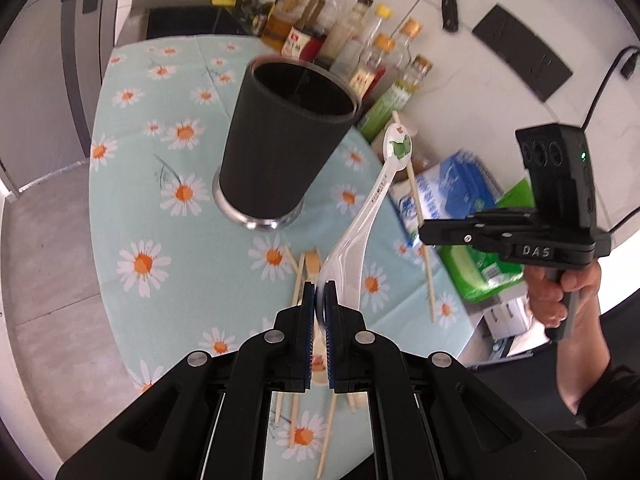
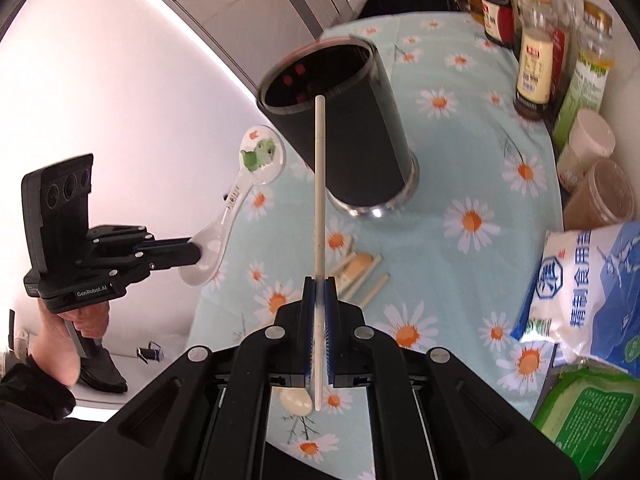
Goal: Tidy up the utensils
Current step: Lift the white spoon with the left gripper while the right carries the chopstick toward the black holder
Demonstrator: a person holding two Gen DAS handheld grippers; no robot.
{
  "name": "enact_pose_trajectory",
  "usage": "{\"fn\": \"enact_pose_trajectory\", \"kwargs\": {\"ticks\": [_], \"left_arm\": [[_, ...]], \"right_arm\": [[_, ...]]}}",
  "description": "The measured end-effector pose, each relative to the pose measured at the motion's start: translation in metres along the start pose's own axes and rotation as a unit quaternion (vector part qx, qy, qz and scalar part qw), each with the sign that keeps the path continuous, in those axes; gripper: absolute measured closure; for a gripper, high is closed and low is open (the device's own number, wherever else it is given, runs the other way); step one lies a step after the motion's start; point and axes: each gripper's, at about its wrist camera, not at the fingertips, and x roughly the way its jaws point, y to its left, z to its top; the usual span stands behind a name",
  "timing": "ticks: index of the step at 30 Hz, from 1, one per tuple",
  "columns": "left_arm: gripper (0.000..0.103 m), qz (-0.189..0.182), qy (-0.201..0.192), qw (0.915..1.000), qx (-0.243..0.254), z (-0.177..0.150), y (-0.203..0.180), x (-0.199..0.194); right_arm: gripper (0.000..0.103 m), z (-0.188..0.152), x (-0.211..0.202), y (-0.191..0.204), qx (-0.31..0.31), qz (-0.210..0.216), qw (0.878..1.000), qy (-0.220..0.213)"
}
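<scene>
A black utensil cup (image 1: 280,140) with a steel base stands on the daisy tablecloth (image 1: 160,208); it also shows in the right wrist view (image 2: 348,128). My left gripper (image 1: 319,292) is shut on the bowl end of a white ceramic spoon (image 1: 376,196) with a green print, held above the table right of the cup. The spoon shows in the right wrist view (image 2: 240,196), as does the left gripper (image 2: 192,258). My right gripper (image 2: 319,292) is shut on a pale chopstick (image 2: 319,200) pointing at the cup; the right gripper shows in the left wrist view (image 1: 428,232).
Several chopsticks (image 1: 298,280) lie loose on the cloth below the grippers; they show in the right wrist view (image 2: 360,276). A white spoon (image 2: 296,400) lies near the front edge. Sauce bottles (image 1: 360,40) line the back. Salt bag (image 2: 592,296) and green packets (image 2: 588,412) crowd the right edge.
</scene>
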Motion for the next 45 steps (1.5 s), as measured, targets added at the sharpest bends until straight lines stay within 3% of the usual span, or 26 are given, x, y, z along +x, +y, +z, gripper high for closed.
{"fn": "enact_pose_trajectory", "kwargs": {"ticks": [12,24,32,34,45], "left_arm": [[0.099,-0.031,-0.099,0.9944,-0.018,0.049,-0.003,-0.036],[0.099,-0.051,-0.159,0.9853,-0.034,0.102,0.011,-0.027],[0.099,-0.075,-0.171,0.9812,-0.049,0.121,0.023,-0.006],[0.099,-0.072,-0.171,0.9813,-0.052,0.123,0.026,0.003],[0.099,-0.046,-0.163,0.9843,-0.051,0.125,0.038,0.038]], "right_arm": [[0.097,0.046,-0.033,0.014,0.000,0.052,0.993,-0.106],[0.097,0.107,-0.052,-0.004,0.035,0.071,0.974,-0.212],[0.097,0.133,-0.041,-0.007,0.017,0.035,0.970,-0.241],[0.097,0.135,-0.036,-0.003,0.002,0.004,0.969,-0.249],[0.097,0.140,0.000,-0.026,0.020,-0.012,0.972,-0.234]]}}
